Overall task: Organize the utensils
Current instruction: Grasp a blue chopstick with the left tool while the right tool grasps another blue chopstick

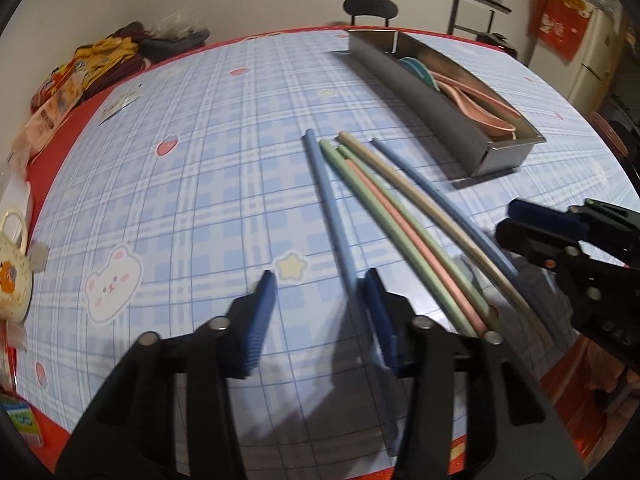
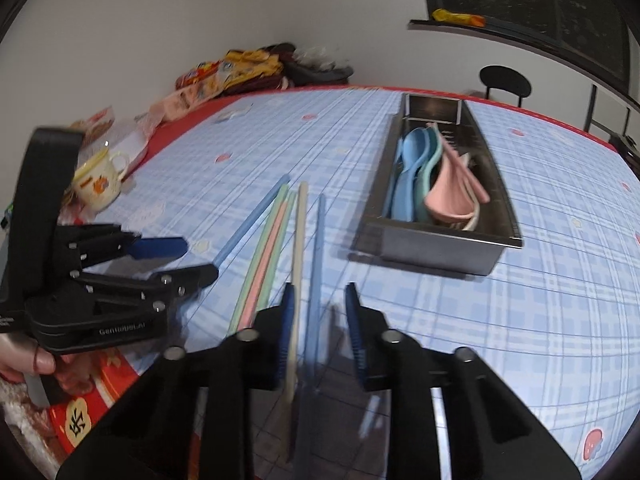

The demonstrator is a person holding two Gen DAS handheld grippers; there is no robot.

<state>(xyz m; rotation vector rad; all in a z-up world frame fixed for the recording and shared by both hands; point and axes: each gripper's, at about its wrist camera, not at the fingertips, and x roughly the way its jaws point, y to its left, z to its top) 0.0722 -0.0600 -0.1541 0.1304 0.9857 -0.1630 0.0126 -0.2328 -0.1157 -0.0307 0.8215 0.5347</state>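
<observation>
chopstick (image 1: 362,312) near ends hidden behind blurred hand-held gripper (image 1: 320,280) fingers

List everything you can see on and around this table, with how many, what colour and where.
Chopsticks: six; two blue, two green, one pink, one beige; fanned on the table's near middle.
Metal tray: one, steel, right of the chopsticks.
Spoons: several, blue, teal and pink, inside the tray.
Mug: one, cream with a cartoon print, left edge.
Tablecloth: one, blue plaid with bear and stars.
Snack packets: a heap, yellow and red, far left corner.
Chair: one, black, beyond the table.
Left tongs: open, a blue chopstick beside one finger.
Right tongs: open, beige and blue chopsticks between the fingers.
</observation>
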